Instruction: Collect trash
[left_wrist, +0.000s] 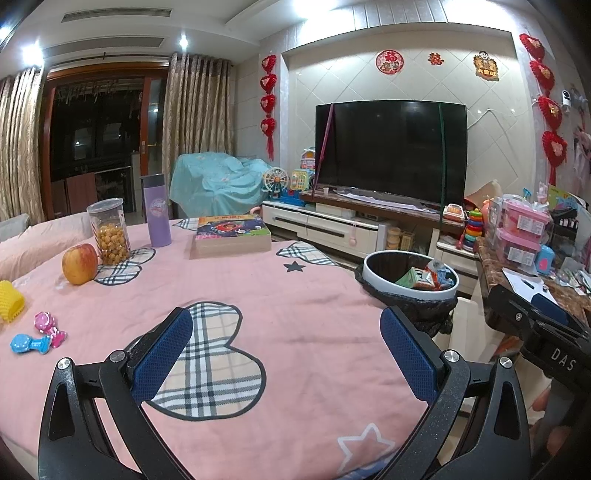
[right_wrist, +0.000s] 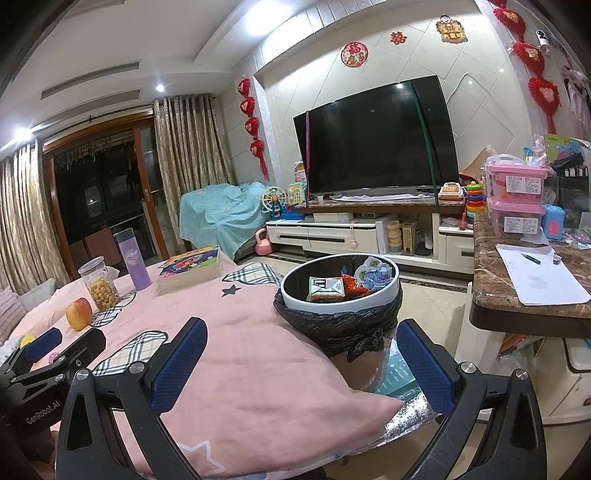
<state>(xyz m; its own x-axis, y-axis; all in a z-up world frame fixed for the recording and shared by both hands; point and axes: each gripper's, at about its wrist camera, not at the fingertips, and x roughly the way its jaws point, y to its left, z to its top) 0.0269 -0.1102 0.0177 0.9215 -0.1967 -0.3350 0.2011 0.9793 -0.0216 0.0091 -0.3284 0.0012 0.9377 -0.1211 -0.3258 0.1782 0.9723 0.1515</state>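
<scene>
A round white-rimmed trash bin (left_wrist: 373, 276) lined with a black bag stands off the table's right edge. Inside it lie a green and orange carton (right_wrist: 327, 290) and crumpled wrappers (right_wrist: 371, 275). My left gripper (left_wrist: 286, 350) is open over the pink tablecloth (left_wrist: 295, 295), above a plaid heart patch, with nothing between its blue pads. My right gripper (right_wrist: 303, 362) is open too, low in front of the bin (right_wrist: 291, 300), holding nothing. In the right wrist view the left gripper (right_wrist: 64, 341) shows at the far left.
On the table stand an apple (left_wrist: 79, 264), a popcorn jar (left_wrist: 110, 232), a purple bottle (left_wrist: 157, 210) and a book (left_wrist: 231, 232). A yellow roller (left_wrist: 11, 301) and small pink and blue toys (left_wrist: 40, 334) lie at the left. A marble counter (right_wrist: 491, 295) is beyond the bin.
</scene>
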